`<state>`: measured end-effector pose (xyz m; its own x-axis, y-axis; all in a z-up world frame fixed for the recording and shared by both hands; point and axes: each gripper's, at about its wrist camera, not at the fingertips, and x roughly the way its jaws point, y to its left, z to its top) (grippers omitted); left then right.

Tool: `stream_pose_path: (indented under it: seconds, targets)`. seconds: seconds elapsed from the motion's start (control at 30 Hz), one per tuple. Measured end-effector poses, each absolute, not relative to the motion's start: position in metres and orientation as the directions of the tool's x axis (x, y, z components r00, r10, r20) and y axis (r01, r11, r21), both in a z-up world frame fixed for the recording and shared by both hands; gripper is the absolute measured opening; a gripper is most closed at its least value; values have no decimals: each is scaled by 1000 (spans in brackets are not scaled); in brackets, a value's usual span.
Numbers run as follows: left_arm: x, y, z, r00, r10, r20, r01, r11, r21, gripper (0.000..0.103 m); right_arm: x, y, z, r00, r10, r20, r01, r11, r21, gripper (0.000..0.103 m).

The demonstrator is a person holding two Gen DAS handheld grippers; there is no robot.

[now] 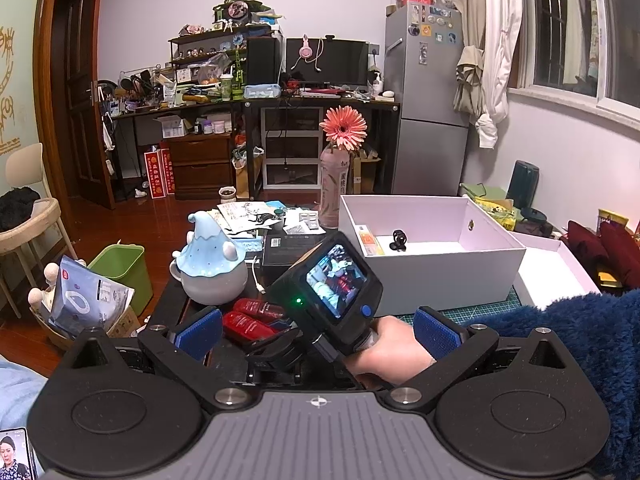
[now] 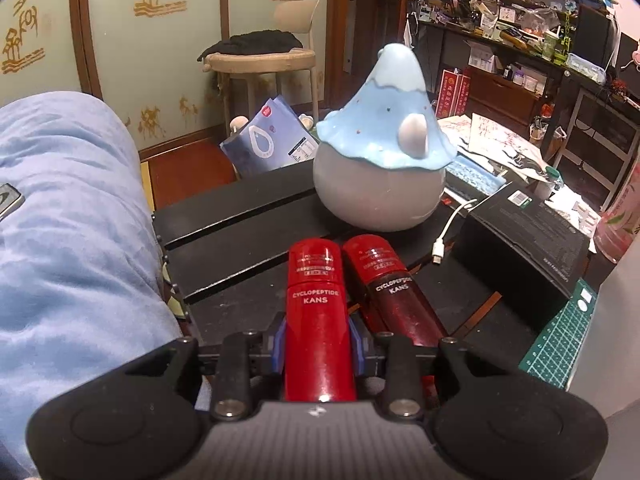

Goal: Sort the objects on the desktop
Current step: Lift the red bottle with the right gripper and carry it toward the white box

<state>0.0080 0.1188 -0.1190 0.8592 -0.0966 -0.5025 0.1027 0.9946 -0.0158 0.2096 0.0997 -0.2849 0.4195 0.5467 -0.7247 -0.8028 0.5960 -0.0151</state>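
KANS bottle (image 2: 318, 320) clamped by right hand-held gripper (image 2: 318, 346).

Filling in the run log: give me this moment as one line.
right gripper: shut on bright red bottle | left gripper: open, empty | dark red bottle: on table | white box: open

Glossy red plastic bottle (image 2: 318, 320); smooth glazed ceramic figurine (image 2: 384, 152); matt black tabletop (image 2: 240, 240).

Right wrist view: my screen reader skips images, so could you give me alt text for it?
The right gripper is shut on a bright red KANS bottle lying on a black table, a darker red bottle beside it. Behind them stands a grey pot with a blue mountain-shaped lid.
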Motion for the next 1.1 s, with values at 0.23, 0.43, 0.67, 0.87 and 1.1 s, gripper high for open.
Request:
stream_pose_path:
  seconds: [0.23,0.43,0.67,0.87,1.1]
  targets:
    - [8,119,-121,859,-90,-504,100,995,-6,103,206,88,-273,430,557,-710,-795,606,-6,29]
    - [8,116,-122,855,-81,-512,101,995,11,103,202,74,-258,450,561,-695,-784,621,-6,29]
    - [8,113,-122,851,-67,-521,96,995,29,103,195,53,-238,481,556,-678,-768,640,-21,29]
    - [8,110,-122,848,-57,-527,93,995,43,103,191,32,-216,519,546,-658,-742,670,-29,29]
    - [12,108,-123,830,-67,-554,112,993,48,103,186,7,-191,552,533,-642,-718,695,-41,29]
